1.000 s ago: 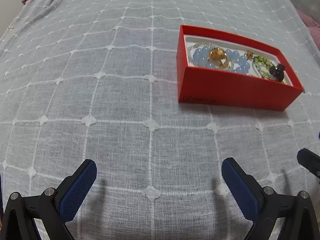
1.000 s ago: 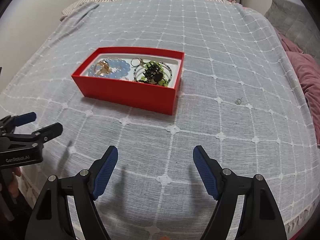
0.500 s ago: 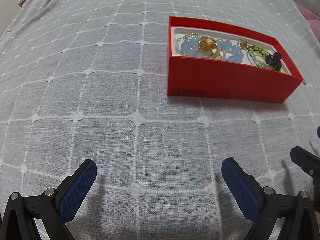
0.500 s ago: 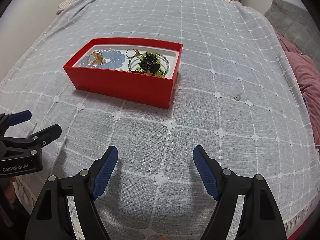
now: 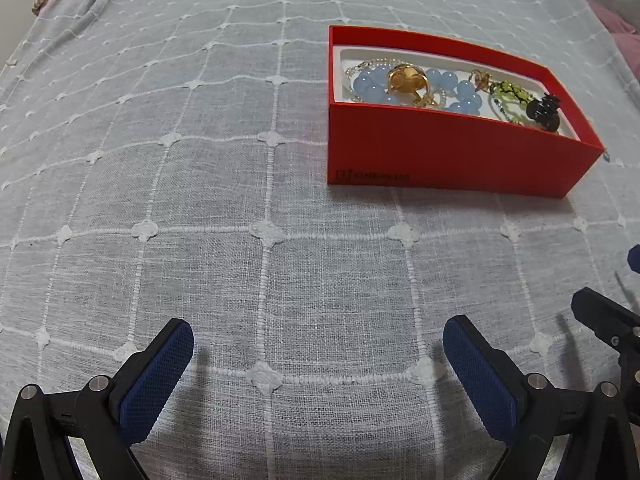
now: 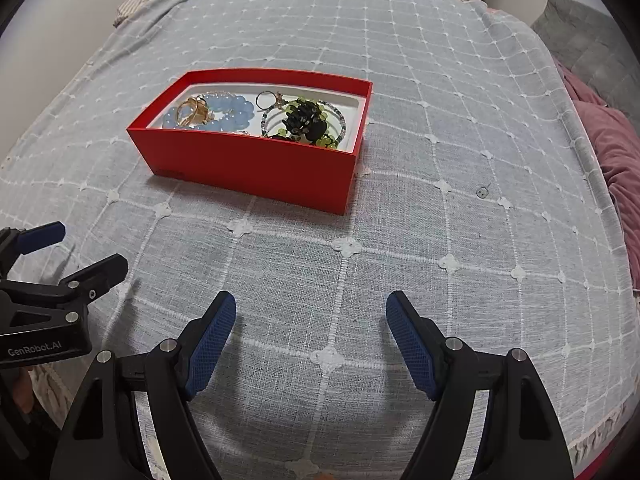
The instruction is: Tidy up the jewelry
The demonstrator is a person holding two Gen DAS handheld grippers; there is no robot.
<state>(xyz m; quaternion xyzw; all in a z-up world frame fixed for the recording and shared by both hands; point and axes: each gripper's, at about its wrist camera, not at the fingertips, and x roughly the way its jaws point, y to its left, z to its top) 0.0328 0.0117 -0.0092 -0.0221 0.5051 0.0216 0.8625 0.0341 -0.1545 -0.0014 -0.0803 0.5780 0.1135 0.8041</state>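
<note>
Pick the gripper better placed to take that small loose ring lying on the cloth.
Right. The small ring lies right of the red box, ahead of the open right gripper. The left gripper is farther left.

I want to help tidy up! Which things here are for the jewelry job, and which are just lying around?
For the job:
red box
blue bead bracelet
gold ring
green bead bracelet
black hair clip
small ring on the cover

Just lying around:
grey bedcover
pink blanket
grey pillow
</note>
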